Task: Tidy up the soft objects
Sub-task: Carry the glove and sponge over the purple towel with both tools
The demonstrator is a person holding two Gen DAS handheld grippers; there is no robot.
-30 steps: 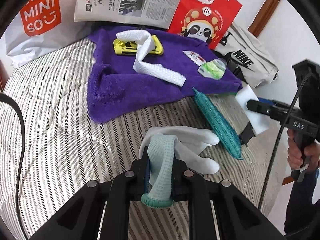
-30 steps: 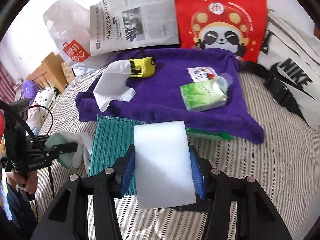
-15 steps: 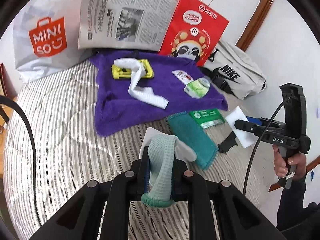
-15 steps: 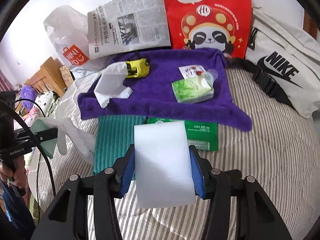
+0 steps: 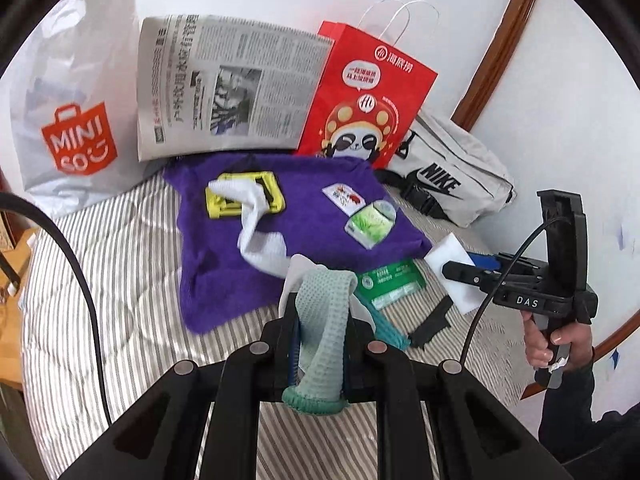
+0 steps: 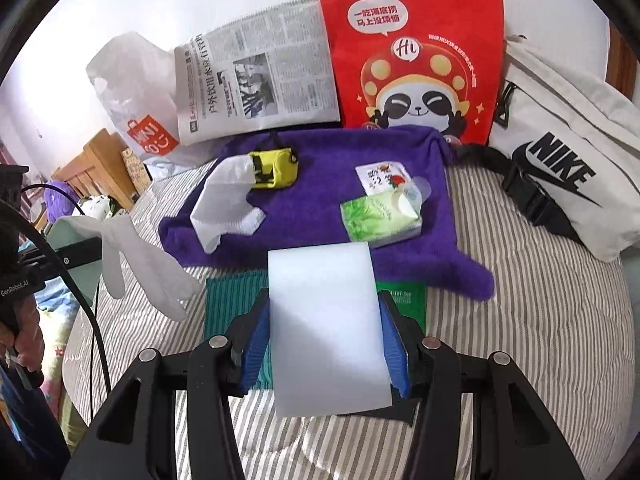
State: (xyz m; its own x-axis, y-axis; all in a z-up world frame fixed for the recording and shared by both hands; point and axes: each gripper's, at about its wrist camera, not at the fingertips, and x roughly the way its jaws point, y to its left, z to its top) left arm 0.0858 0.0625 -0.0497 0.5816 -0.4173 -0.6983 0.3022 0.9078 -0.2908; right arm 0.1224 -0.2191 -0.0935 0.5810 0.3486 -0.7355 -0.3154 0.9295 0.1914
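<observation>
Both things are off the bed, and the purple towel [image 6: 320,216] lies straight ahead of each. The left claw [image 5: 320,344] is clenched on a glove [image 5: 324,320] hanging lengthwise; the right claw [image 6: 324,344], slightly nearer the towel, grips a white sponge [image 6: 326,320].

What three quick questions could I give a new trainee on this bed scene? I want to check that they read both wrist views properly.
1. True or false: the right gripper is shut on a white sponge.
2. What hangs from the left gripper?
A. the yellow pouch
B. a white glove with a green cuff
C. the tissue pack
3. Fill in: the tissue pack lies on the ______ towel.

Key: 1 true; 2 B; 3 purple.
</observation>
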